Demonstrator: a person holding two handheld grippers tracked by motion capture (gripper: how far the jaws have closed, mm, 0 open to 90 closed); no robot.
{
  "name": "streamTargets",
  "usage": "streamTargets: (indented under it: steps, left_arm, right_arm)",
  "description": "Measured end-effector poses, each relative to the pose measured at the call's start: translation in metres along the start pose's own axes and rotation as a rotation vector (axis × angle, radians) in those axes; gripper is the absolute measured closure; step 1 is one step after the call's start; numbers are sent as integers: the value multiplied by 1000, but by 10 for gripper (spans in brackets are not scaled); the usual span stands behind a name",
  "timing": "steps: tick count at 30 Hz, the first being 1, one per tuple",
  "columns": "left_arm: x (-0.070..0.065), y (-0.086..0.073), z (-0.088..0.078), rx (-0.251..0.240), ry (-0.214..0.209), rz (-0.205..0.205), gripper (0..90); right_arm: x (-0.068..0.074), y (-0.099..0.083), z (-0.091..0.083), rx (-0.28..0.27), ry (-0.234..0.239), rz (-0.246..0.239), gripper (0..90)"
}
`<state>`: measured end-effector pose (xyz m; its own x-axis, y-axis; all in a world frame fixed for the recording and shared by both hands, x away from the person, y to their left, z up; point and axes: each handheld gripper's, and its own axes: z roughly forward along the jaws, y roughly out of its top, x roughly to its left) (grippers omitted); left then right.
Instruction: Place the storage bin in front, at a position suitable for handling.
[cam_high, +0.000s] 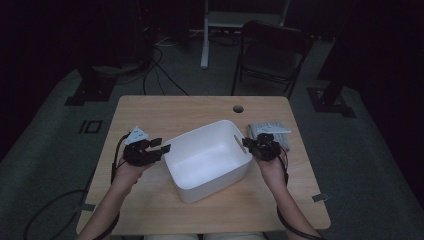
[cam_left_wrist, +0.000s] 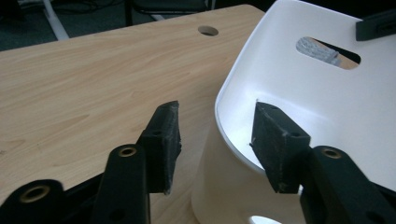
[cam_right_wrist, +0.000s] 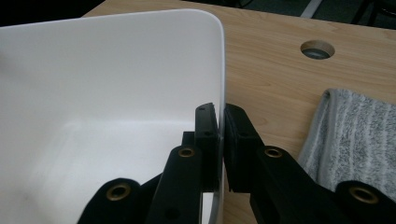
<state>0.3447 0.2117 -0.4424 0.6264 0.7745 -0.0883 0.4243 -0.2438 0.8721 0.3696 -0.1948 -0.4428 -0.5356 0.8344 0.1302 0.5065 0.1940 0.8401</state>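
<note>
A white plastic tub (cam_high: 210, 186) stands empty in the middle of the wooden table (cam_high: 165, 112), turned at an angle. My left gripper (cam_high: 163, 146) is at the tub's left rim. In the left gripper view its jaws (cam_left_wrist: 217, 144) stand apart astride the rim of the tub (cam_left_wrist: 303, 93), one pad (cam_left_wrist: 163, 140) outside and the other pad (cam_left_wrist: 278, 140) inside, neither pressing. My right gripper (cam_high: 246, 144) is at the right rim. In the right gripper view it (cam_right_wrist: 222, 140) is pinched shut on the thin wall of the tub (cam_right_wrist: 102, 93).
A folded grey towel (cam_high: 270, 131) lies on the table right of the tub, close to my right gripper, and the towel (cam_right_wrist: 355, 135) is beside my jaws. A cable hole (cam_high: 238, 108) sits behind the tub. A dark chair (cam_high: 272, 50) stands beyond the table.
</note>
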Motion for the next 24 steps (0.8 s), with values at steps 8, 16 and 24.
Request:
streamTargets:
  steps: [8, 16, 24]
  left_arm:
    - [-4, -1, -1, 24, -22, -1, 456]
    - [-7, 2, 5, 56, -42, -13, 602]
    - [-12, -3, 10, 30, 70, -67, 742]
  right_arm:
    - [-1, 2, 3, -5, 4, -6, 851]
    - [-6, -4, 4, -2, 49, 27, 637]
    - [-3, -10, -11, -43, 53, 18, 619]
